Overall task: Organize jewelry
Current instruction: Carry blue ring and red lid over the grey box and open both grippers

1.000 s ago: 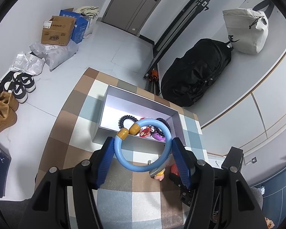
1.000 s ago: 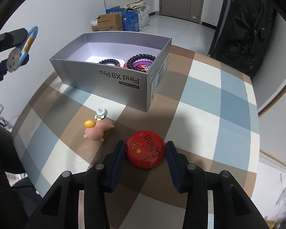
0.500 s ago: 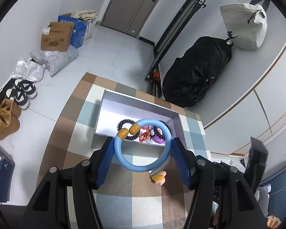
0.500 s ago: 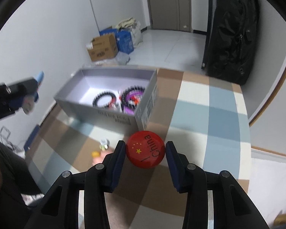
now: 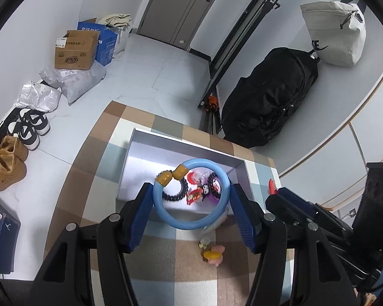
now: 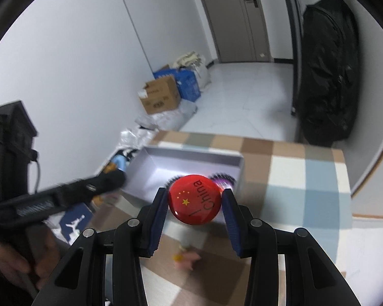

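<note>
We hold both loads above the gray box (image 5: 138, 153): left tool (image 5: 191, 201) pinching blue bangle (image 5: 190, 223) over its near wall, right tool (image 6: 194, 202) pinching red badge (image 6: 194, 199), same side, both just short.

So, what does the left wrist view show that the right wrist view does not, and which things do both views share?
Only the left wrist view shows the left gripper holding the blue ring, and the shoes on the floor. Only the right wrist view shows the right gripper holding the red China badge face-on. Both show the grey box on the checkered table, the pink pig charm (blurred in the right view) and the black bag.
</note>
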Tool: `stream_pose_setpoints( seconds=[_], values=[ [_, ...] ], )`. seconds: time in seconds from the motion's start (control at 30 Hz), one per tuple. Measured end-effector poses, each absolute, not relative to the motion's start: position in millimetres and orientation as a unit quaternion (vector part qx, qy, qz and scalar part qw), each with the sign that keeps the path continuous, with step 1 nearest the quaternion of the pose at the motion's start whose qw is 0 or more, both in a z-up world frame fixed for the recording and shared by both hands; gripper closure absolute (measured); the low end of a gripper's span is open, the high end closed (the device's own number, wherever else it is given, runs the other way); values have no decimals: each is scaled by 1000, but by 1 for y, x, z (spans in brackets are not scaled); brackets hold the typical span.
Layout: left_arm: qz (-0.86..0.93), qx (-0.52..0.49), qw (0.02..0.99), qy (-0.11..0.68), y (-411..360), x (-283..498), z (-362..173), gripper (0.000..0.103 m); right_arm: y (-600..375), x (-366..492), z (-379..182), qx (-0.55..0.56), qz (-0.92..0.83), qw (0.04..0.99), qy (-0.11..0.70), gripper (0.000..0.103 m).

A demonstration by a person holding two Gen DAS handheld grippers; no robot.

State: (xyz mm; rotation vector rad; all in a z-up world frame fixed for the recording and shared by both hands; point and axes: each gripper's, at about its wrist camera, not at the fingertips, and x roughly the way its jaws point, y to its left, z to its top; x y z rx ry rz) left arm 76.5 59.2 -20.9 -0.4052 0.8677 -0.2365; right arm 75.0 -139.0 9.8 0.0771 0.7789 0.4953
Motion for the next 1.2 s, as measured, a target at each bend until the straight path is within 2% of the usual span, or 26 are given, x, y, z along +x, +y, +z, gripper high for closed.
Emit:
stream_pose_setpoints(
  seconds=[0.53, 1.2],
  values=[
    [-87, -226, 864, 441, 62, 113, -35, 47, -121, 118, 4, 43, 263, 884, 383, 61],
    [-81, -211, 853, 470, 55, 130, -48, 47, -127, 143, -15, 64, 250, 872, 417, 61]
  ],
)
